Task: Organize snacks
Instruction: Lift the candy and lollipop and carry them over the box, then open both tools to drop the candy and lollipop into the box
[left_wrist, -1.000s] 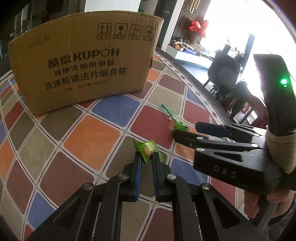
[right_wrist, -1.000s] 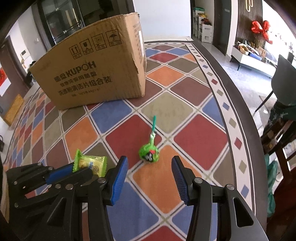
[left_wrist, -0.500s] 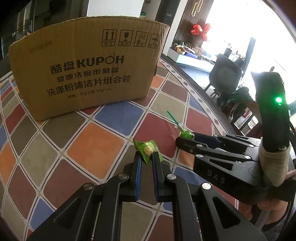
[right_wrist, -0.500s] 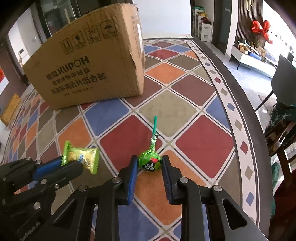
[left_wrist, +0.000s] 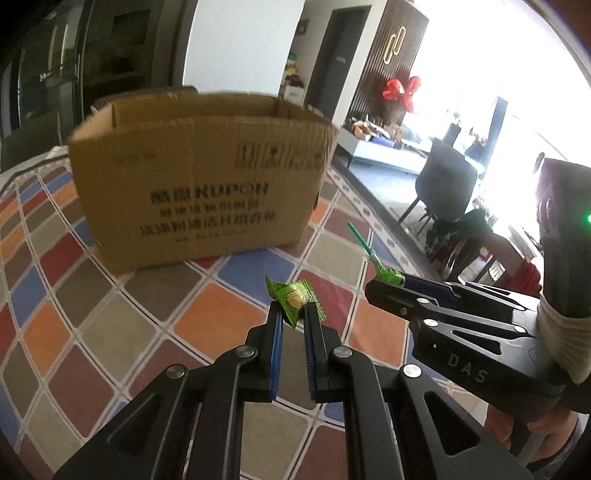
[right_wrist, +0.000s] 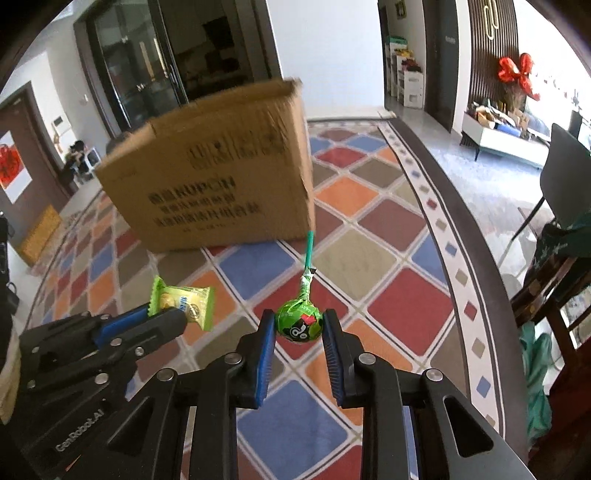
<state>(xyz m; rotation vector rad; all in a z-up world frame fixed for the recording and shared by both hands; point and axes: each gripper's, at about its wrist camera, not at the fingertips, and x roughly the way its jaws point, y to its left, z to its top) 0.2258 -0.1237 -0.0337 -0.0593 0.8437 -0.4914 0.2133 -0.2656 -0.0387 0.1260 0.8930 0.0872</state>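
Both snacks are off the patterned surface and in the carry stage of the tidy-up, judging by how they hang in the air in front of the cardboard box (left_wrist: 199, 177). The left gripper (left_wrist: 293, 314) has its jaws clamped on a green wrapped candy (left_wrist: 293, 299), which sits at the centre of the left wrist view, just below the box's printed front wall. The right gripper (right_wrist: 299, 328) has its jaws clamped on the round green head of a lollipop (right_wrist: 300, 323); its green stick points up toward the lower right corner of the box in the right wrist view. Those right jaws have just been closing, and the lollipop head is now pinched between the blue pads.

Each gripper also shows in the other's camera: the right one at the right of the left wrist view with the lollipop stick poking up, the left one at the lower left of the right wrist view with the candy at its tip.

The box stands on the colourful diamond-patterned counter (right_wrist: 369, 258), open at the top (its inside is not visible from here). The next move likely calls for raising both snacks above the box's near rim, bringing them over the opening in the upper middle of each frame, then letting go without the two grippers bumping each other
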